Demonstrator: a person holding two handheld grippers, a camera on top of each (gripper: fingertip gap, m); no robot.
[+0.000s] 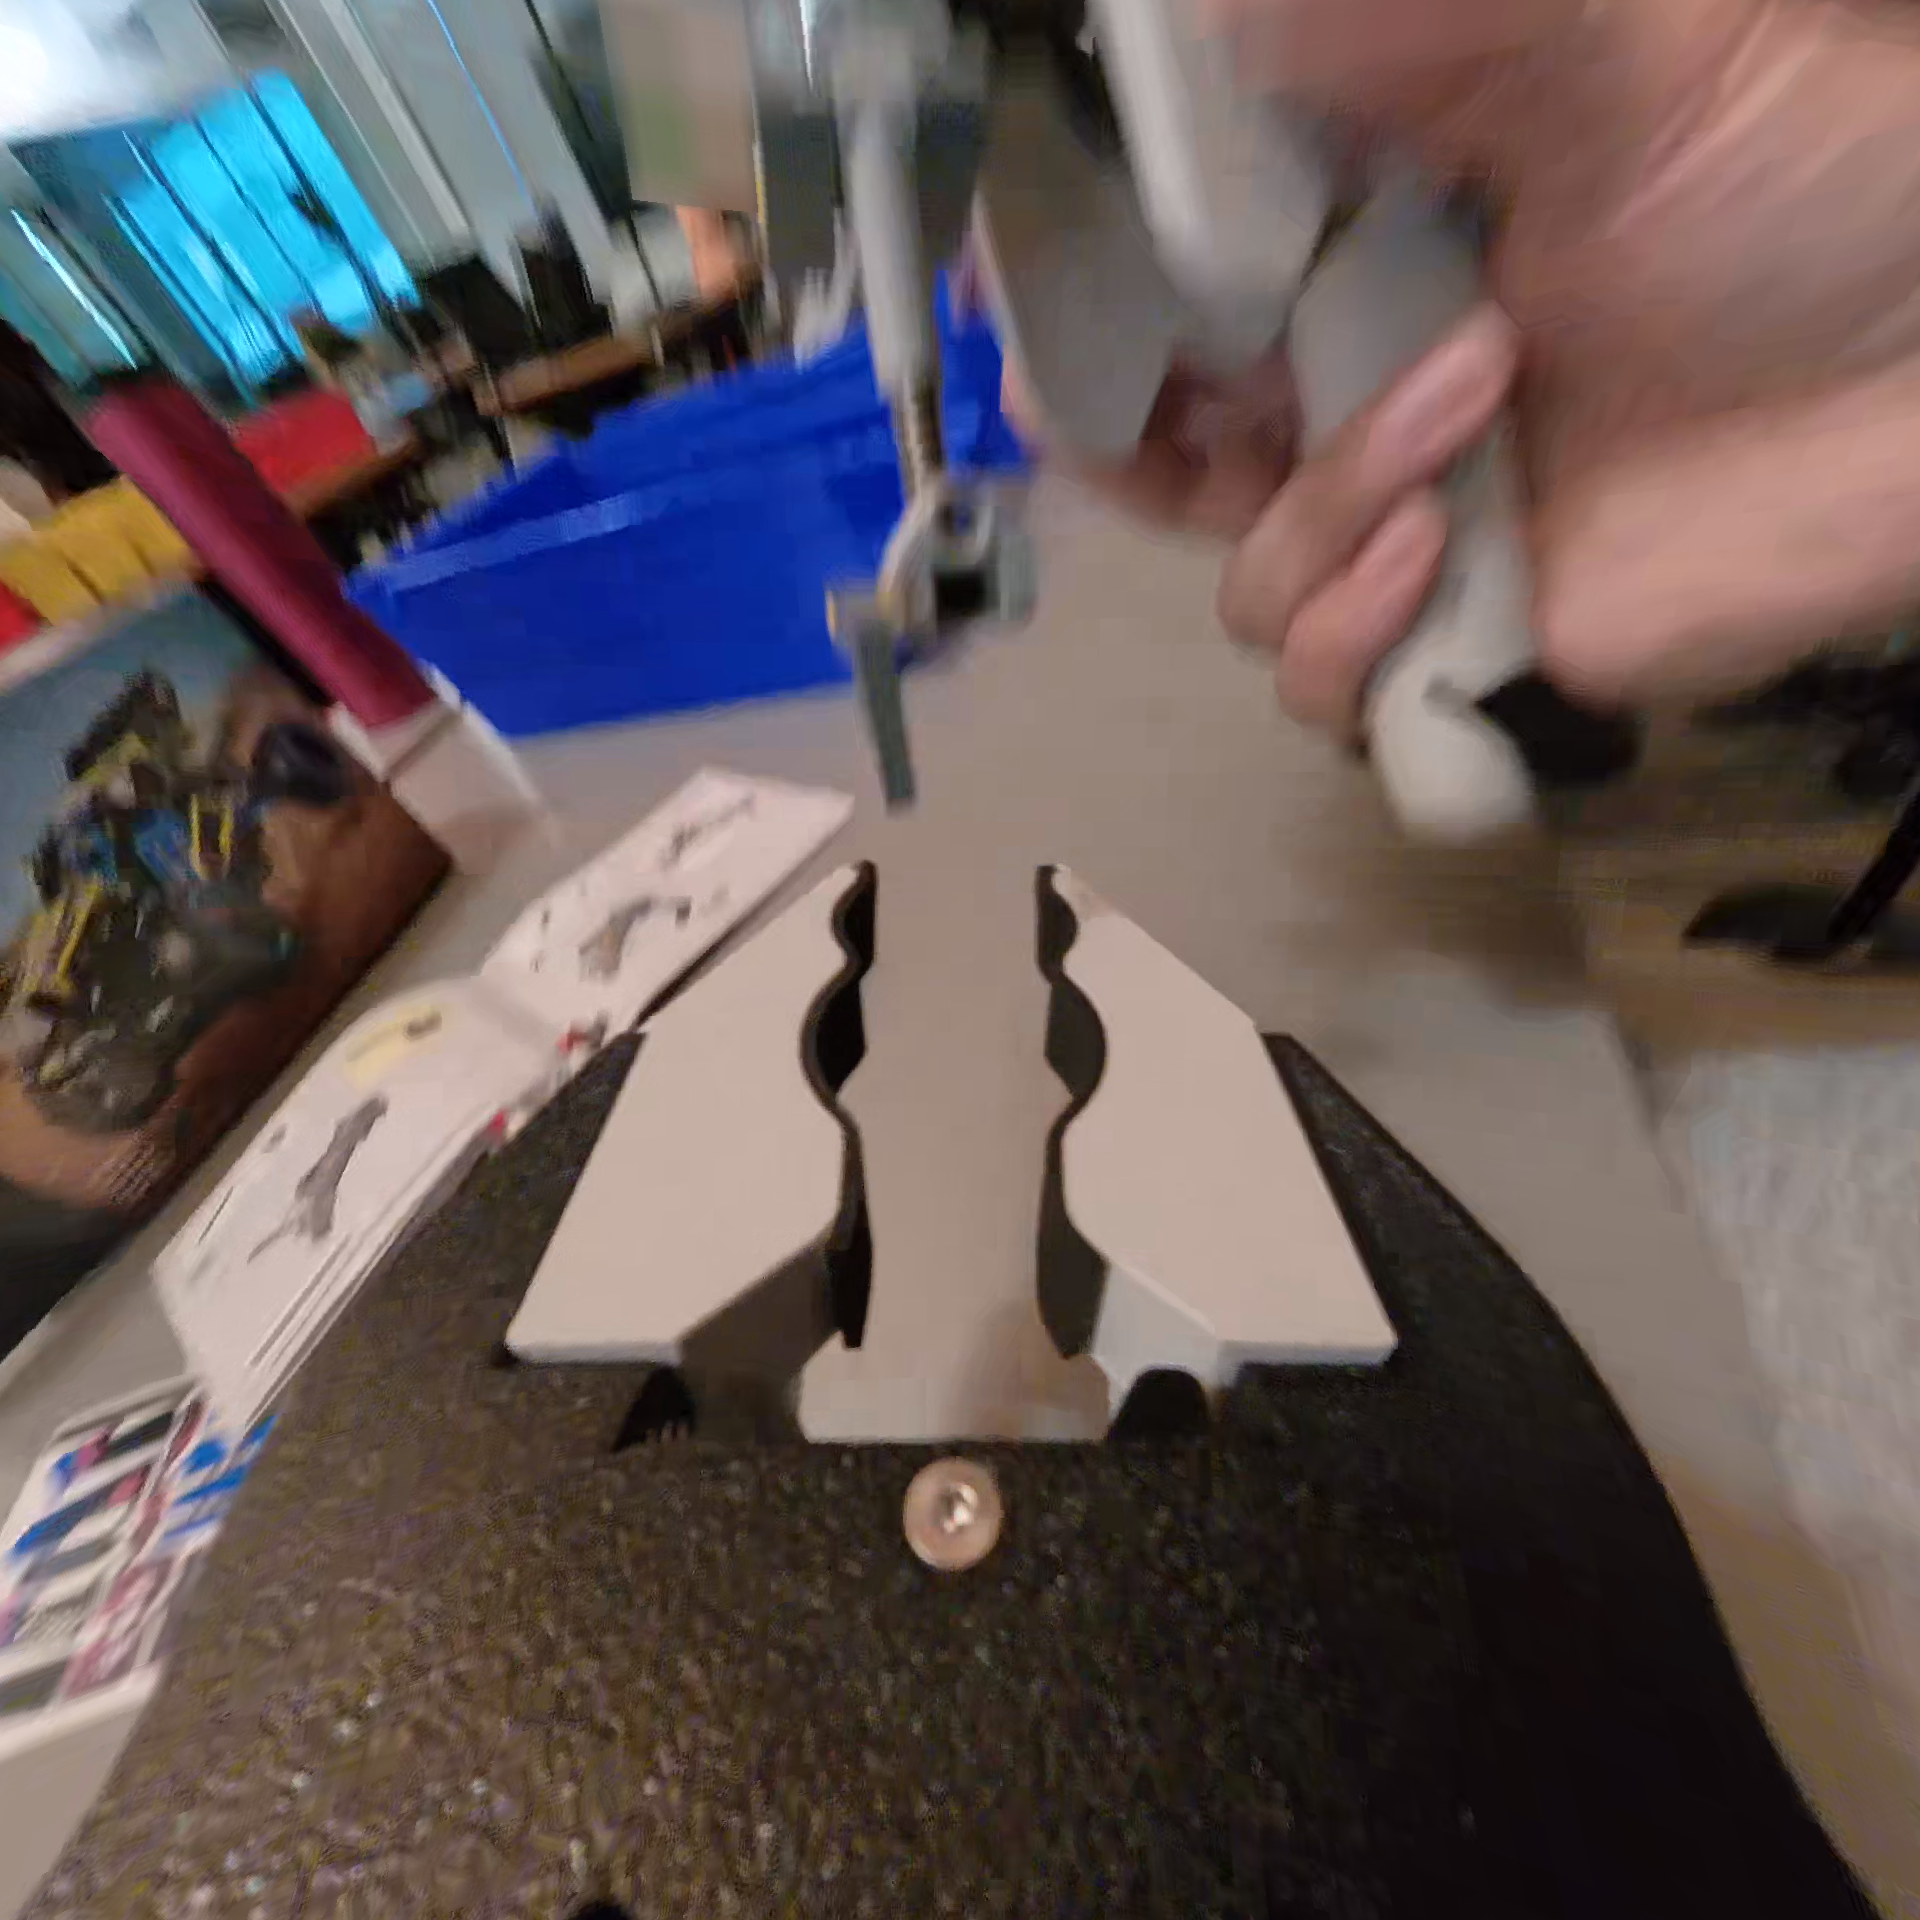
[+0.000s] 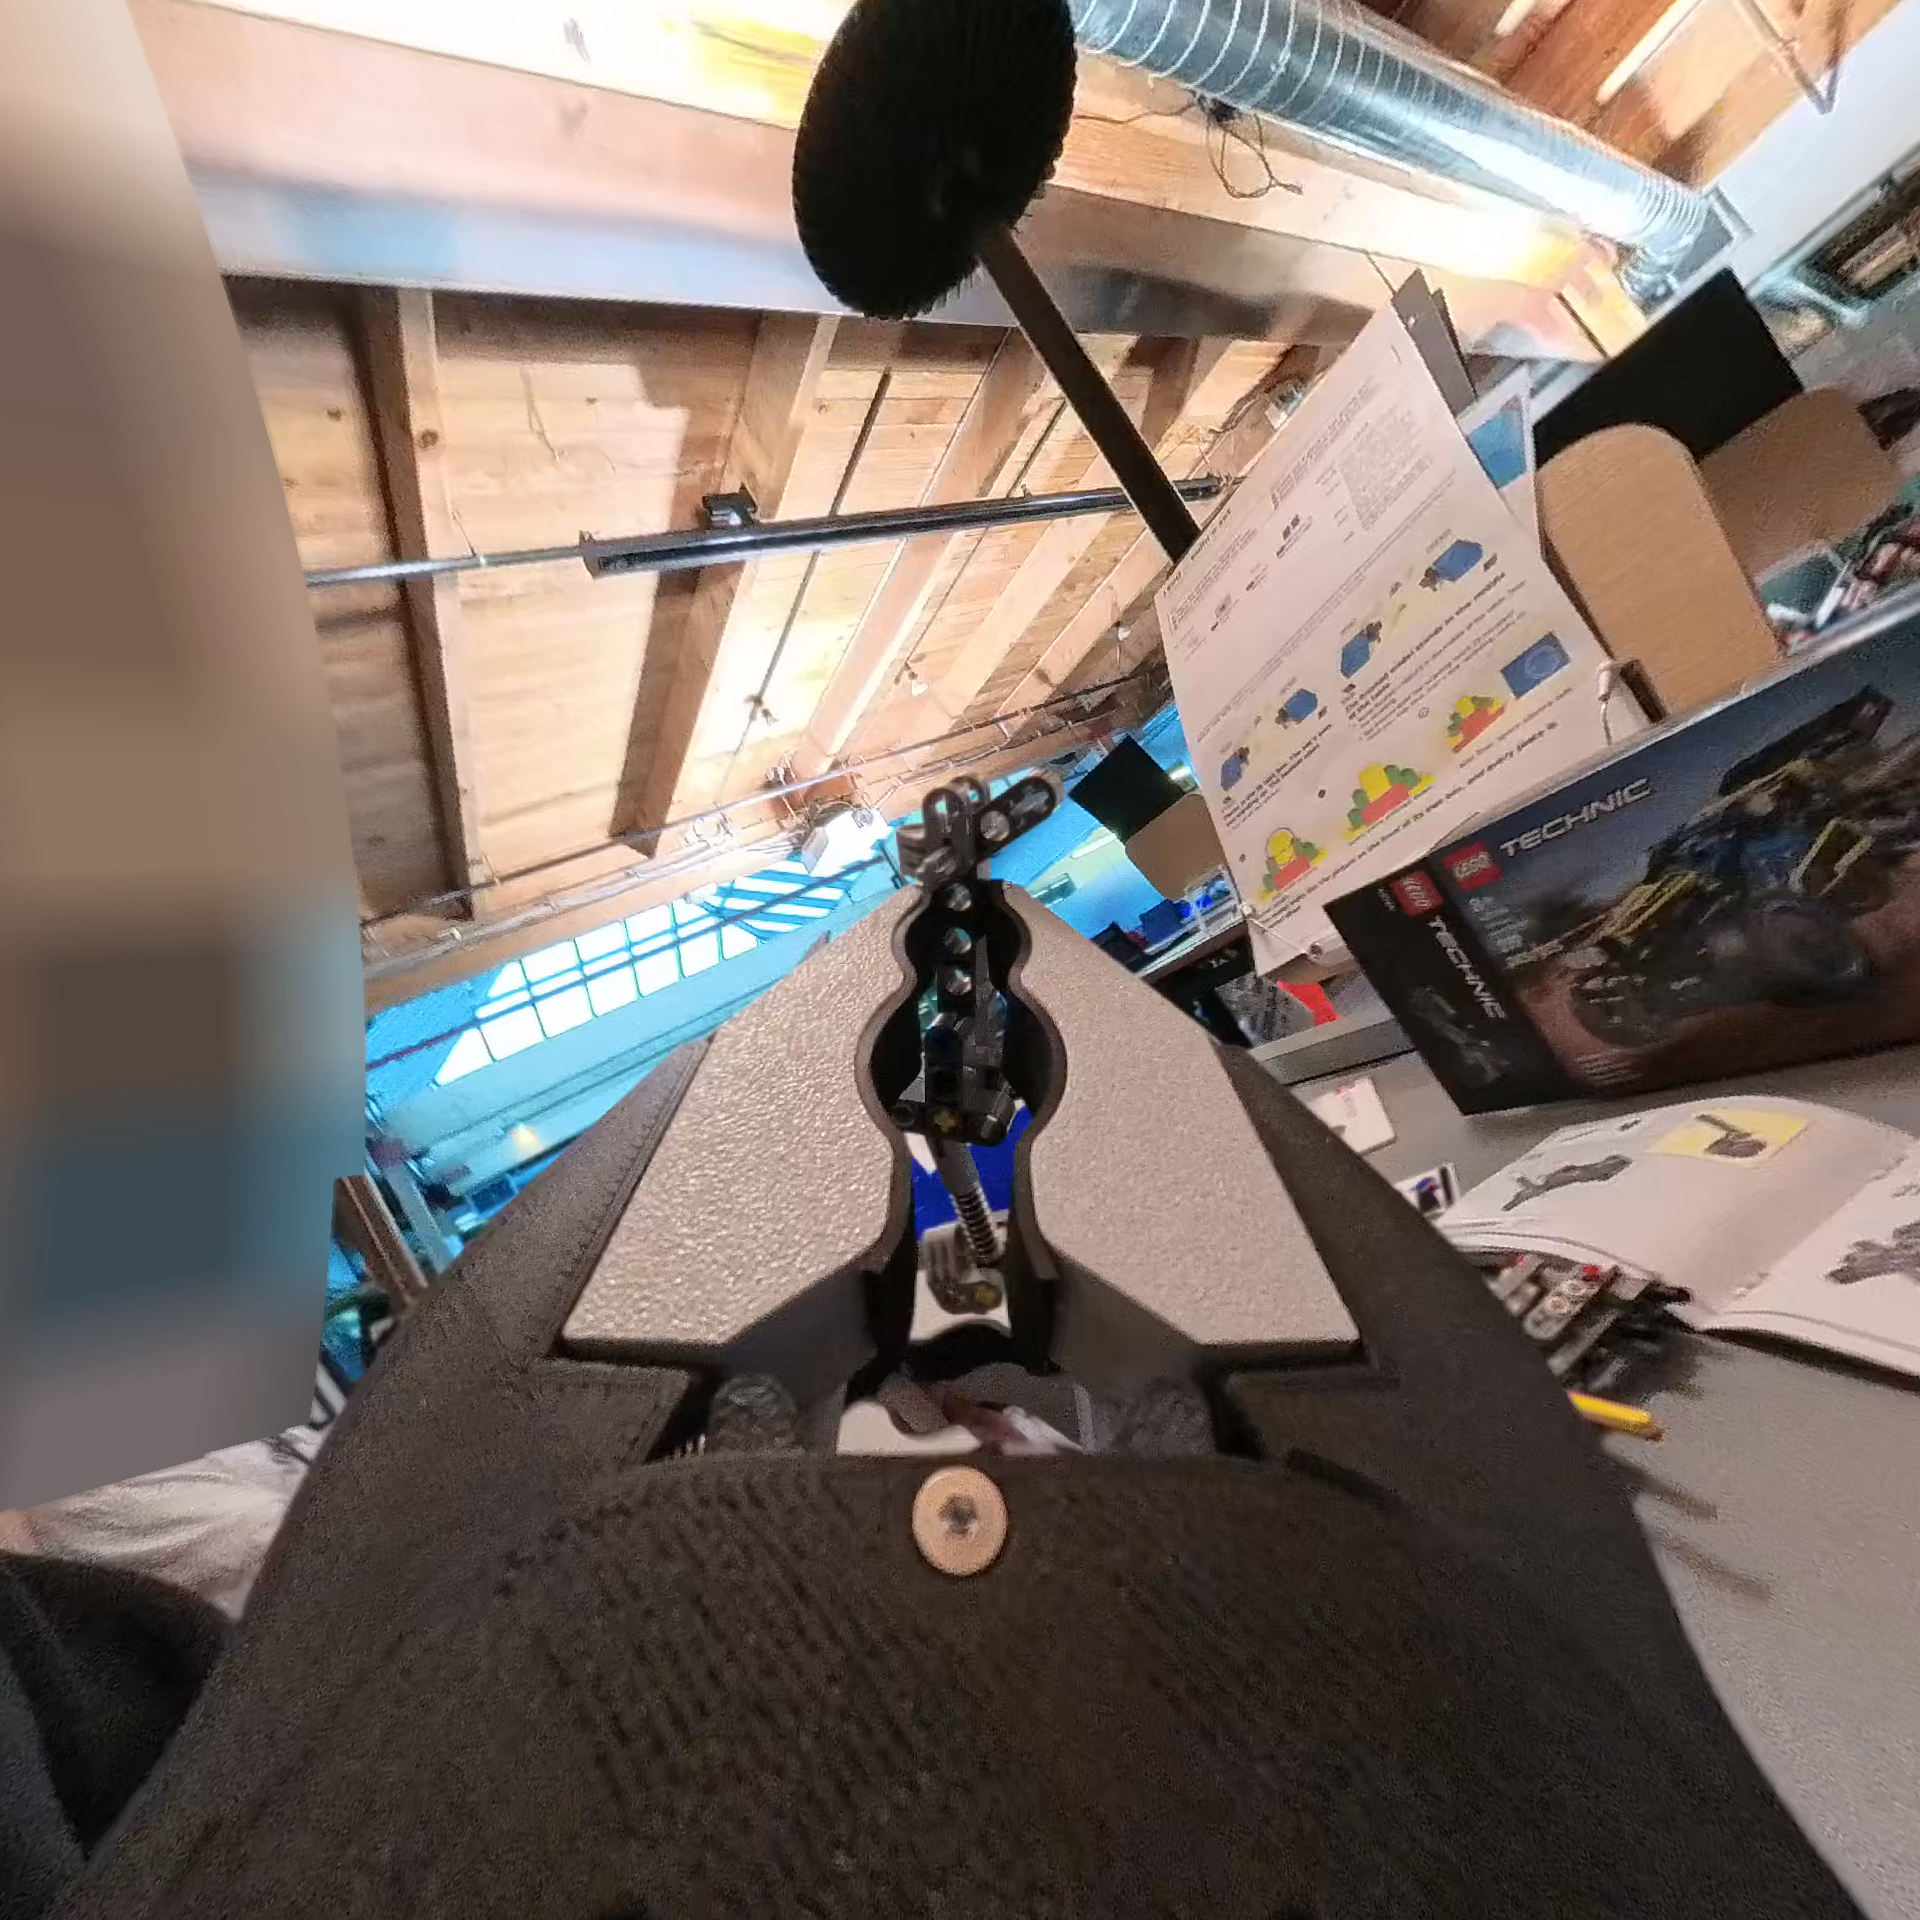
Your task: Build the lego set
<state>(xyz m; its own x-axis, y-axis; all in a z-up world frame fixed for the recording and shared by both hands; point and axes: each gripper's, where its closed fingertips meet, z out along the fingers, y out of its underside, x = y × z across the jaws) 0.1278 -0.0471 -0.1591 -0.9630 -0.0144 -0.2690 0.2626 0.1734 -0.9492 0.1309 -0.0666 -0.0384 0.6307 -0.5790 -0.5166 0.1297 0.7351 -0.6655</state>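
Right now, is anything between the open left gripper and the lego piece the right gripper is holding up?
Nothing visible. The left gripper is open and empty, and the lego assembly hangs in the air ahead of its tips, clamped in the right gripper. Only bare table lies beneath the gap. The instruction booklet lies off to the left.

**Grainy plastic, glossy card, bare wood**

We see the right gripper (image 2: pixel 961 904) in matt, rough-textured black and grey plastic, with a bright metal screw (image 2: pixel 959 1521) in its body. The lego assembly (image 2: pixel 961 997) it grips looks like smooth plastic with a shiny metal spring. The lego box (image 2: pixel 1662 914) is glossy card, the instruction booklet (image 2: pixel 1704 1205) smooth paper, the counter (image 1: pixel 1195 790) matt grey. Overhead, wooden beams (image 2: pixel 665 582) look unpainted, and the duct (image 2: pixel 1382 94) is ribbed metal foil.
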